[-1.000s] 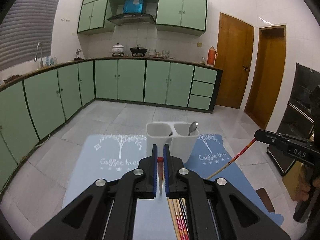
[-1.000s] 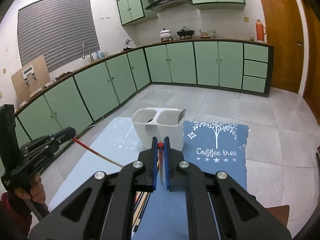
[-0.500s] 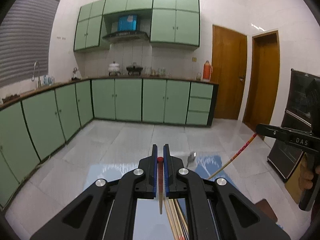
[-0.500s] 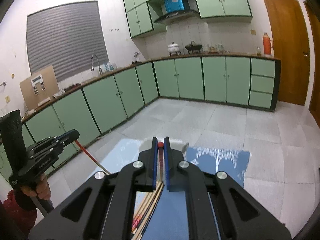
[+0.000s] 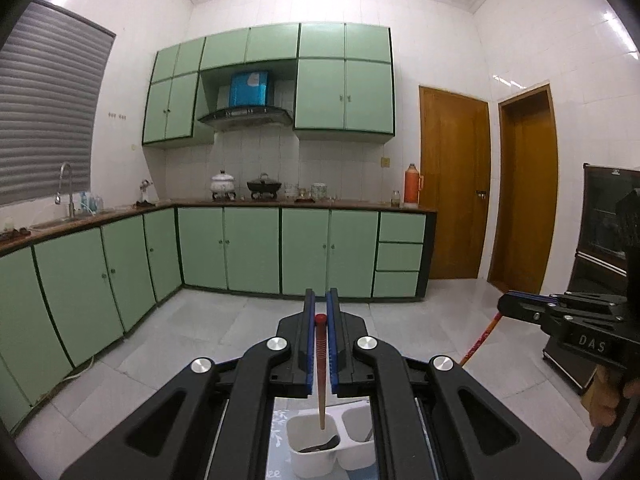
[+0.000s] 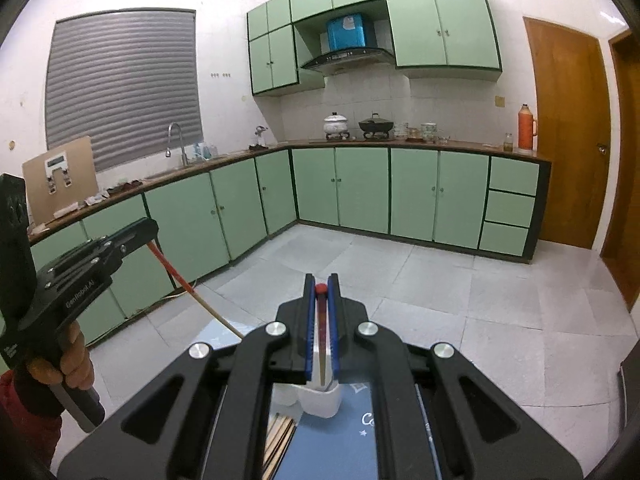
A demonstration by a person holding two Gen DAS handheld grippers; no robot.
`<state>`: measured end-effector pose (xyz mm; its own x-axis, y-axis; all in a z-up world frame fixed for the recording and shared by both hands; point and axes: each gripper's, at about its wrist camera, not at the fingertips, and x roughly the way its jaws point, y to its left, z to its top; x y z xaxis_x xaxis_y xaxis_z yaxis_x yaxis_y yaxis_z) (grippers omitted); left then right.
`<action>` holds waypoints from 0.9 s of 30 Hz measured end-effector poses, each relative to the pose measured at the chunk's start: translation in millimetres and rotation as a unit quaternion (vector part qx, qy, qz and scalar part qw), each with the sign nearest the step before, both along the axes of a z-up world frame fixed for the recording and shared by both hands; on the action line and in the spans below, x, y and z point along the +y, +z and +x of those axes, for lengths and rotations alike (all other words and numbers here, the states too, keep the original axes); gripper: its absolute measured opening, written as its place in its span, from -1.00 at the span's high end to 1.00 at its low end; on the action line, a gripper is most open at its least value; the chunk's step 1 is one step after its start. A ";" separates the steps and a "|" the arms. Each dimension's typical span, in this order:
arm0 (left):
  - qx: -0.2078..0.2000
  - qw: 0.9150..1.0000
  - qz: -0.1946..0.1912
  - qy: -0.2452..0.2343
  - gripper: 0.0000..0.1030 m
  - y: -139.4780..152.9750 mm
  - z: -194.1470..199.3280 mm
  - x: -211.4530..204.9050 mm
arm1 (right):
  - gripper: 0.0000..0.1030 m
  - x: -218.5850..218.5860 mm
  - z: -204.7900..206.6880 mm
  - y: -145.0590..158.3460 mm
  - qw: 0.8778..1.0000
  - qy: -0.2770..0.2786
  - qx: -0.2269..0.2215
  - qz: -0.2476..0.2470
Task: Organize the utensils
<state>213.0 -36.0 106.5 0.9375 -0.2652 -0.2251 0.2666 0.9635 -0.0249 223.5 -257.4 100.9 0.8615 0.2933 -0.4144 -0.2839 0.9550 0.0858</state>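
My left gripper (image 5: 320, 308) is shut on a red-topped wooden chopstick (image 5: 321, 360). The chopstick hangs down with its tip over the left compartment of the white two-part utensil holder (image 5: 316, 460), which has something dark in it. My right gripper (image 6: 321, 280) is shut on another red-topped chopstick (image 6: 321, 340), held above the holder (image 6: 322, 402). The right gripper also shows in the left wrist view (image 5: 508, 306), and the left gripper in the right wrist view (image 6: 150, 226). Each holds its chopstick slanting down.
Several loose chopsticks (image 6: 280, 436) lie on the blue "Coffee tree" mat (image 6: 340, 444) beside the holder. Green cabinets (image 5: 304, 252) line the far walls. Two wooden doors (image 5: 454, 188) stand at the right. A dark cabinet (image 5: 604, 240) stands at the far right.
Both grippers have risen and tilted up with their chopsticks. The holder has dropped from the middle of each view to the bottom, under the fingers.
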 end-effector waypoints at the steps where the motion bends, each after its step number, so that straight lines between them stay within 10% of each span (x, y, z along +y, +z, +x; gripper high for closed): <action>1: 0.003 1.000 0.003 0.001 0.89 -4.7 5.3 -2.7 | 0.90 0.5 6.4 -4.7 1.000 -0.001 0.003 0.000; 18: 0.095 0.995 0.015 0.013 0.67 -81.4 65.3 -0.6 | 0.73 16.9 59.9 -86.6 0.996 0.012 0.089 0.008; 27: 0.067 0.997 0.002 0.031 -0.03 -73.9 18.5 15.9 | -0.13 -3.7 -4.8 -78.7 0.999 -0.026 0.028 0.022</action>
<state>231.5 -20.1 32.6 0.9135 -0.2061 -0.3507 0.2007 0.9783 -0.0521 218.7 -261.1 22.2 0.8519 0.2668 -0.4507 -0.2267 0.9636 0.1419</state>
